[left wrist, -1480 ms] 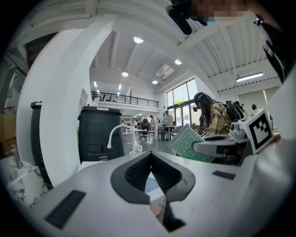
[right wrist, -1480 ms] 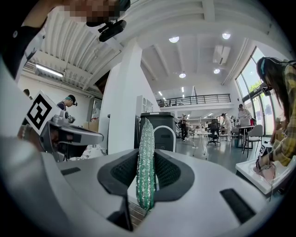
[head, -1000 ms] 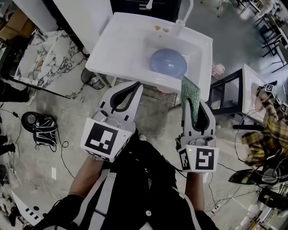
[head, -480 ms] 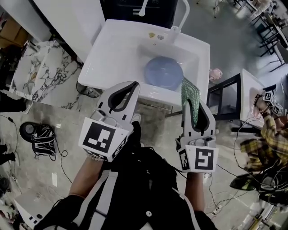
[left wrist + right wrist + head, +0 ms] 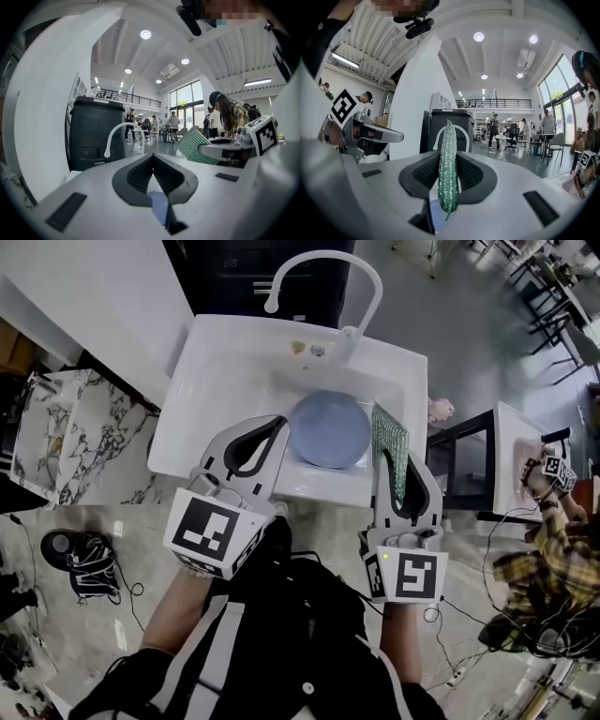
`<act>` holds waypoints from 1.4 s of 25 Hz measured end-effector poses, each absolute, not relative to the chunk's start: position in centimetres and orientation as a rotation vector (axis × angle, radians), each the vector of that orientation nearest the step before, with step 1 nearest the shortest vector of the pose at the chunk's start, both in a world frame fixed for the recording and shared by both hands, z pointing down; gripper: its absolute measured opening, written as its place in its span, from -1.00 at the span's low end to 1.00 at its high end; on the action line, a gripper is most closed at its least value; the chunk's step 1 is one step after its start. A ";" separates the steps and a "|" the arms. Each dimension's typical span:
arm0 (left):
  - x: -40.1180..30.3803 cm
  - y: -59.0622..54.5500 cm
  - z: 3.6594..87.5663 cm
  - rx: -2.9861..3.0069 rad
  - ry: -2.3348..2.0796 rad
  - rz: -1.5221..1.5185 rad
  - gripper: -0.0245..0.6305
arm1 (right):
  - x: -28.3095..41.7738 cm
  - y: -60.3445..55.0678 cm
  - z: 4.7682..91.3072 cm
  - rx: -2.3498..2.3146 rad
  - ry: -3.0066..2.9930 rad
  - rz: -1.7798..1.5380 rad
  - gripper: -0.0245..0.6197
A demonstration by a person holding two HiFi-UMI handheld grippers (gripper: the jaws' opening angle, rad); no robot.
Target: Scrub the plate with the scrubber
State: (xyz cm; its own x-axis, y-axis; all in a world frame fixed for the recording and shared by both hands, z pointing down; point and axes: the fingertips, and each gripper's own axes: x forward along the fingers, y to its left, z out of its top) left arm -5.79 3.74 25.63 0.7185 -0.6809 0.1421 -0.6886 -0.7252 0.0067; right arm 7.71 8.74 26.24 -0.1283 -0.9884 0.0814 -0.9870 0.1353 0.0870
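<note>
Head view, steeply down: blue plate (image 5: 328,430) flat in white sink (image 5: 225,371), below faucet (image 5: 323,273). Left gripper (image 5: 278,420) empty, jaws pressed together, just left of plate. Right gripper (image 5: 401,465) pinching green scrubber (image 5: 389,448) upright, beside plate's right edge.

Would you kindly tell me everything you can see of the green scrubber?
The scrubber is a thin, flat green pad with a glittery, mesh-like surface. The right gripper is shut on it, holding it edge-on between its jaws, its far end sticking out beyond the jaw tips. In the head view it lies over the right side of the sink, just right of the blue plate; nothing else visibly touches it.
</note>
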 end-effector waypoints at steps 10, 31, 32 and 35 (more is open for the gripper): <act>-6.1 -3.4 27.2 2.828 -1.086 0.236 -0.93 | 7.3 1.3 26.8 2.004 -2.230 0.028 -0.63; -3.6 -8.5 30.3 2.743 -1.094 0.287 -0.93 | 9.0 -4.2 28.8 1.886 -2.263 0.074 -0.63; -3.4 -8.6 30.6 2.735 -1.094 0.296 -0.93 | 9.2 -4.3 29.0 1.882 -2.265 0.082 -0.63; -2.9 -9.1 31.6 2.714 -1.085 0.326 -0.93 | 9.8 -4.7 29.5 1.878 -2.268 0.103 -0.63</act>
